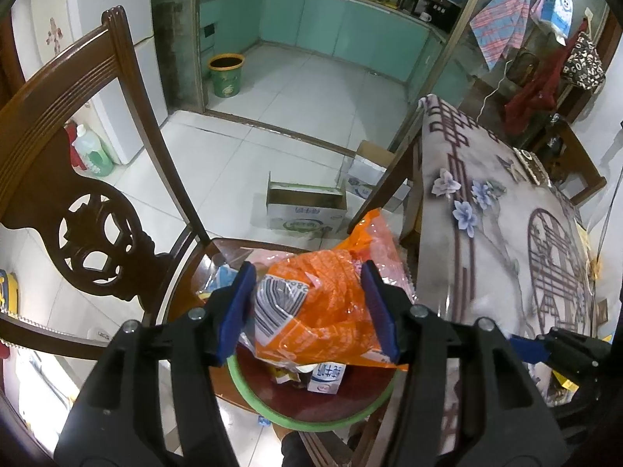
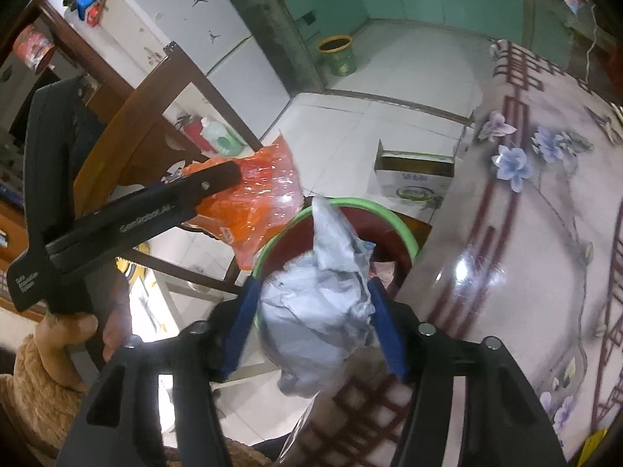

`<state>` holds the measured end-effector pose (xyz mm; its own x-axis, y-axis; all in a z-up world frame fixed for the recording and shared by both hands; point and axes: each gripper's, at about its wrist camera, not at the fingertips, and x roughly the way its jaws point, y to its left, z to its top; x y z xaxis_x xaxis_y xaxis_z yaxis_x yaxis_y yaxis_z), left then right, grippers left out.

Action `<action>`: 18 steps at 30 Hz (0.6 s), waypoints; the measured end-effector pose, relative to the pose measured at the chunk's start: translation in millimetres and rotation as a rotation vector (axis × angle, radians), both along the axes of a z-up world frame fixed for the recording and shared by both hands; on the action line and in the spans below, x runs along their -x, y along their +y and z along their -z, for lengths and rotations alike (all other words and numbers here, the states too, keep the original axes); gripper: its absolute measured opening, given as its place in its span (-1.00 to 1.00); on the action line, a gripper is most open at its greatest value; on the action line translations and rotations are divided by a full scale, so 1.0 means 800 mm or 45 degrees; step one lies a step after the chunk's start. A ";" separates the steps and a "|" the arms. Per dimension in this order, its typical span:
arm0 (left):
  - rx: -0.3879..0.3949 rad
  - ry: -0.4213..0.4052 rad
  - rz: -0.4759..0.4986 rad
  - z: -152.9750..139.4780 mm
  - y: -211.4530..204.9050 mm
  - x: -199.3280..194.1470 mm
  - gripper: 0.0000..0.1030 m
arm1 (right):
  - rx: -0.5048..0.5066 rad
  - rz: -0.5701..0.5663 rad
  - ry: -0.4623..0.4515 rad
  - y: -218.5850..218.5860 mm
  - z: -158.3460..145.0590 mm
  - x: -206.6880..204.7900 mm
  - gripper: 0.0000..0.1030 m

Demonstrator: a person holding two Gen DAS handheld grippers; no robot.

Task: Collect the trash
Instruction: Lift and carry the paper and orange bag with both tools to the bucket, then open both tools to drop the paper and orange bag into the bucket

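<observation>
Both grippers were clenched on trash — the left gripper (image 1: 307, 307) on an orange wrapper (image 1: 331, 303), the right gripper (image 2: 311, 323) on crumpled grey paper (image 2: 315, 307) — with the green-rimmed bin (image 2: 405, 233) directly below at lower centre, the left load nearer.

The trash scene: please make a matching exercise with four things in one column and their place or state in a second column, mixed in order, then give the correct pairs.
Things:
1. orange wrapper
2. grey crumpled bag
3. green-rimmed bin
4. cardboard box

Places or states:
A. open, on the tiled floor
B. held in the right gripper
C. beside the table, already holding some trash
D. held in the left gripper

Pairs: 1-D, 2-B, 3-C, 4-A
</observation>
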<state>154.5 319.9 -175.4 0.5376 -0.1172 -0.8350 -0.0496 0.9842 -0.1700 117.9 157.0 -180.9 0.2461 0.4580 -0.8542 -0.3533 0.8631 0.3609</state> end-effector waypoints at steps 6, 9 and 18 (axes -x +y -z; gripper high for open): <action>0.012 0.014 -0.020 0.003 0.004 0.000 0.26 | -0.039 0.023 -0.029 -0.007 -0.009 -0.001 0.43; 0.007 -0.006 -0.019 -0.006 0.001 0.008 0.26 | -0.041 0.050 -0.051 -0.018 -0.017 0.000 0.43; -0.008 -0.094 0.072 -0.040 -0.045 0.043 0.41 | 0.004 0.204 -0.142 -0.090 -0.047 0.032 0.43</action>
